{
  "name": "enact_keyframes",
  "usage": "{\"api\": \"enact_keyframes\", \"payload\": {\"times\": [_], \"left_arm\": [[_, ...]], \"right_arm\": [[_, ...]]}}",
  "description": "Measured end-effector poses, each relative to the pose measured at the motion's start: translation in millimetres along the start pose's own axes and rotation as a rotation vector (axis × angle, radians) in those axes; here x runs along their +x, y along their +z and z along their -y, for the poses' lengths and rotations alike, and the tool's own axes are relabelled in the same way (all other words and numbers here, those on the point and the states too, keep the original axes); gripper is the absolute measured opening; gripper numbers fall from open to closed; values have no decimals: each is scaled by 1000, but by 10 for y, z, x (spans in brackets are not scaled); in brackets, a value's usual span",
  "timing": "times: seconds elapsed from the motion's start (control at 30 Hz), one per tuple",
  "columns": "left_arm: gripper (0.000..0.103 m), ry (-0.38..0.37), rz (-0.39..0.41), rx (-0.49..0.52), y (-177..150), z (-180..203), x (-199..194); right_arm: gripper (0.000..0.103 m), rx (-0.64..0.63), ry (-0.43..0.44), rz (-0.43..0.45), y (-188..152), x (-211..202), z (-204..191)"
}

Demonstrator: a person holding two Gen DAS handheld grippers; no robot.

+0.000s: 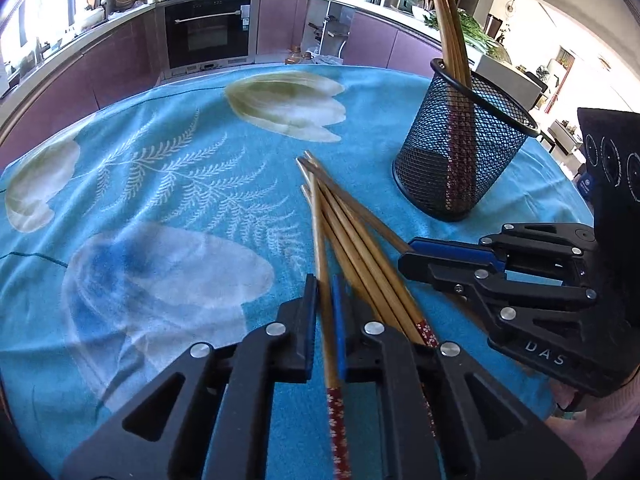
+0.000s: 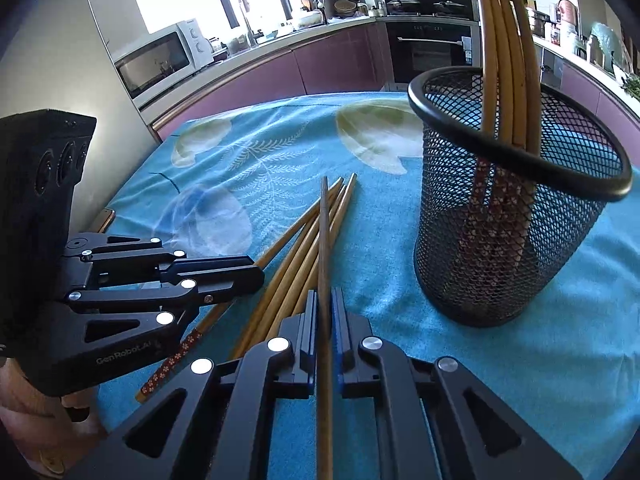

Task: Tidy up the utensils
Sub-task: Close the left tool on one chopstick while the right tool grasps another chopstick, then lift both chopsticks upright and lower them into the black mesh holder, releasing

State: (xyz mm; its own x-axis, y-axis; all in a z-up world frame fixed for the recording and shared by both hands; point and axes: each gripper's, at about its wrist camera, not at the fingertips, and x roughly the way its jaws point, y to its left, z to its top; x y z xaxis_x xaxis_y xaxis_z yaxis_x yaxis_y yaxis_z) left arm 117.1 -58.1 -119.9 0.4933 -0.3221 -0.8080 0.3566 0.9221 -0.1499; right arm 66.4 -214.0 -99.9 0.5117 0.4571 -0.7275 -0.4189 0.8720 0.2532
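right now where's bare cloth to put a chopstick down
Free: the wide tablecloth left of the chopstick pile, out to the far edge. Crowded: between the pile and the mesh cup, where the right gripper sits.

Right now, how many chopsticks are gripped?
2: one chopstick in the left tool, a second chopstick in the right tool. Other chopsticks lie loose or in the mesh holder.
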Motion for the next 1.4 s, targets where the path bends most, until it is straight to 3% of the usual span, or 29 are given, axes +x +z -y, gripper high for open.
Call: {"api": "enact_keyframes", "payload": {"times": [0.7, 1.0, 1.4], "left_arm": [[8, -199, 208, 51, 198, 166, -1031], [8, -233, 279, 66, 292, 231, -1329], [8, -261, 378, 93, 716, 389, -1458]], "right_arm": [[6, -1, -2, 242, 127, -990, 73], [6, 3, -15, 323, 194, -1260, 196], [6, -30, -49, 422, 445, -1538, 222]]}}
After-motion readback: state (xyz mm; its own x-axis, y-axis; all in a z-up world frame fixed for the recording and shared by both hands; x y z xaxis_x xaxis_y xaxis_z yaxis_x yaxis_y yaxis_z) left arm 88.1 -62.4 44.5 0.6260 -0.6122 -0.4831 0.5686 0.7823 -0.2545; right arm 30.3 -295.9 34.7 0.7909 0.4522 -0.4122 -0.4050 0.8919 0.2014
